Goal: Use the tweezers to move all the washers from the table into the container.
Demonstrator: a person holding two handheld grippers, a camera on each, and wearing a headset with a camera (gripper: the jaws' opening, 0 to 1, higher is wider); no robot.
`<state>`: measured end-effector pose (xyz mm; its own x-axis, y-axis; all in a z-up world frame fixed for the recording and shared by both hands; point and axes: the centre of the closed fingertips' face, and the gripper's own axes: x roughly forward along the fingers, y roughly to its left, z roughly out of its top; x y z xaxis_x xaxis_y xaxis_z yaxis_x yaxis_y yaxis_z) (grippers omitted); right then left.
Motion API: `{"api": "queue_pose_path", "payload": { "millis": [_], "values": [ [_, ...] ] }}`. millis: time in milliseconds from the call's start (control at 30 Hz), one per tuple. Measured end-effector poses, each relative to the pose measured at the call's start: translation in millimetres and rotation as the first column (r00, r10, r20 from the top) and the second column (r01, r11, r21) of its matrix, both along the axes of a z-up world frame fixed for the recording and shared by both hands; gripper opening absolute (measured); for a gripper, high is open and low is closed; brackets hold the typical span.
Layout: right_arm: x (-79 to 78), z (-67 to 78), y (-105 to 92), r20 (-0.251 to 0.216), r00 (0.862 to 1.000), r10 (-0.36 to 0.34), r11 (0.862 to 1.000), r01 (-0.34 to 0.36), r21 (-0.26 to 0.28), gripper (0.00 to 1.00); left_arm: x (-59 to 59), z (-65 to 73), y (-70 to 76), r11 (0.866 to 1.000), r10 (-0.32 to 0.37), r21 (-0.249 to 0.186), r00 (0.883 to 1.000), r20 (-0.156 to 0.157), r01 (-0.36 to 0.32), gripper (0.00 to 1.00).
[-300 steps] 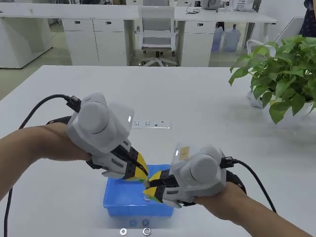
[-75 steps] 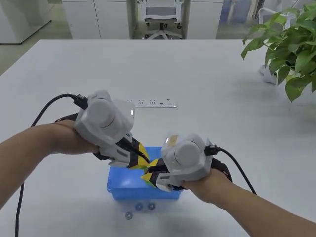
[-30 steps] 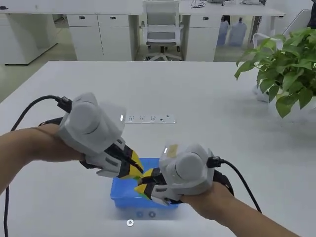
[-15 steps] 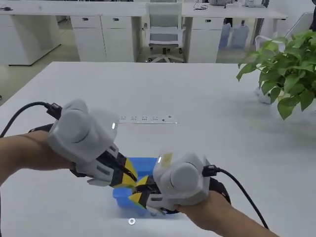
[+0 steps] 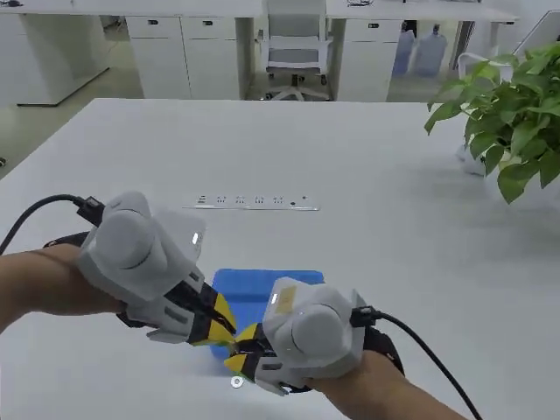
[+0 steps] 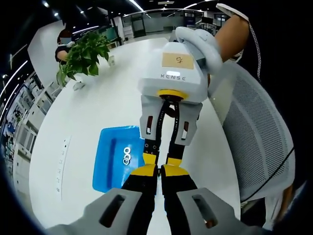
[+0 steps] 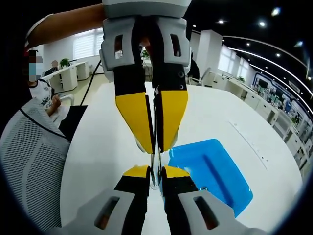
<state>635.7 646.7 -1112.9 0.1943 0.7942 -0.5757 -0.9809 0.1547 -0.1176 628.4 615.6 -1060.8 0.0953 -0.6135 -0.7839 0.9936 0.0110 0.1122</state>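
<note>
Apparently aiming the tweezers, squeezed in left gripper and right gripper alike, at the washer by the table's near edge, next needing tips pinching its rim.

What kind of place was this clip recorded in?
Most likely an open-plan office: a swivel chair at a row of white desks with drawer units behind the white table, and a potted plant on it.
</note>
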Motion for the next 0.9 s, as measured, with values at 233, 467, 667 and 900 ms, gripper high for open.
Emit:
{"api": "queue_pose_path", "payload": {
  "millis": [233,467,667,900],
  "values": [
    [-3.8,-11.1,2.3,-0.016,1.000,-0.011,1.000,0.011,0.003,0.11,-1.9,-12.2,2.7,1.000,-0.004,0.011,1.000,-0.008,0.004,0.07],
    [-5.7,-21.3,4.4,-0.024,1.000,-0.005,1.000,0.005,-0.011,0.11,-4.6,-22.1,5.2,1.000,-0.004,0.020,1.000,-0.017,0.004,0.07],
    [-4.6,-26.4,5.0,-0.021,1.000,-0.002,1.000,0.002,-0.018,0.11,-4.3,-27.1,6.3,1.000,-0.001,0.030,1.000,-0.013,0.001,0.07],
    [-1.6,-29.9,5.4,-0.030,1.000,-0.003,1.000,0.002,-0.016,0.11,-1.9,-30.2,5.5,0.999,0.002,0.032,1.000,-0.014,-0.002,0.07]
  ]
}}
